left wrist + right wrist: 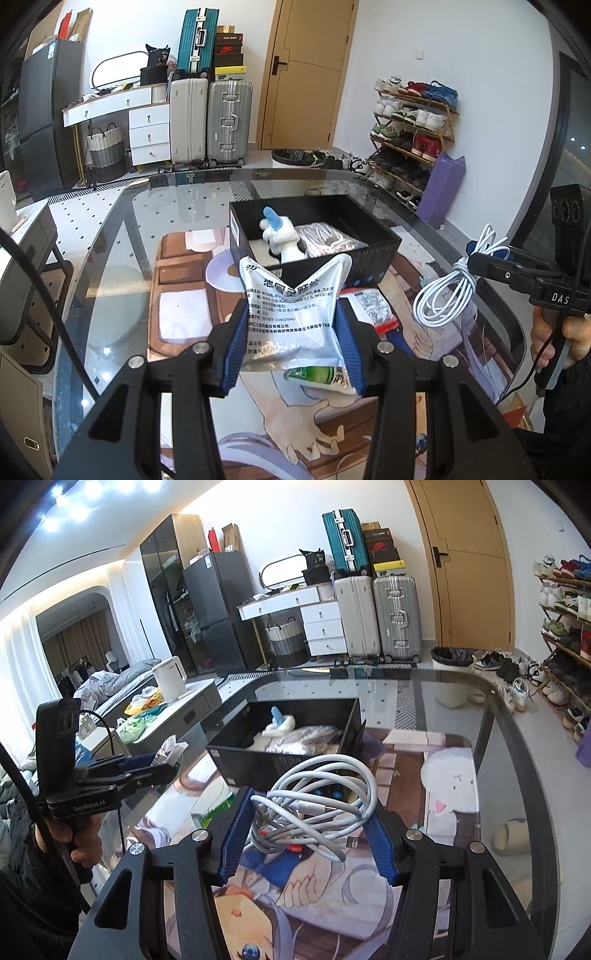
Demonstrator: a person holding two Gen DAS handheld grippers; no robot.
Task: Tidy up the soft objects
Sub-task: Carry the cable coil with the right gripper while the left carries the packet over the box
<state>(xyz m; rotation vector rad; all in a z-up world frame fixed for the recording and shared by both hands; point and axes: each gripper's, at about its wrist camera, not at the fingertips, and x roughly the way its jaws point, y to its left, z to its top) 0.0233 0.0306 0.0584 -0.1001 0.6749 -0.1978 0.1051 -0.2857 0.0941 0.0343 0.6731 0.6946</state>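
Note:
My left gripper [291,343] is shut on a silvery-blue soft packet [295,310] and holds it above the table, just short of the black box [373,229]. The box holds a white plush toy with a blue tip [280,232] and a clear bag of white cord [325,236]. My right gripper [308,834] is shut on a coiled white cable [317,797], held above the table in front of the box [236,764]. The cable [447,291] also shows in the left wrist view, to the right of the box. A green-and-white packet [325,376] and a red-and-white packet [373,306] lie on the mat.
The glass table [110,266] carries an anime-print mat [443,775]. Beyond it stand suitcases [229,122], a white drawer desk [147,125], a shoe rack [410,125] and a door. A side table with a white kettle [170,679] is on the left.

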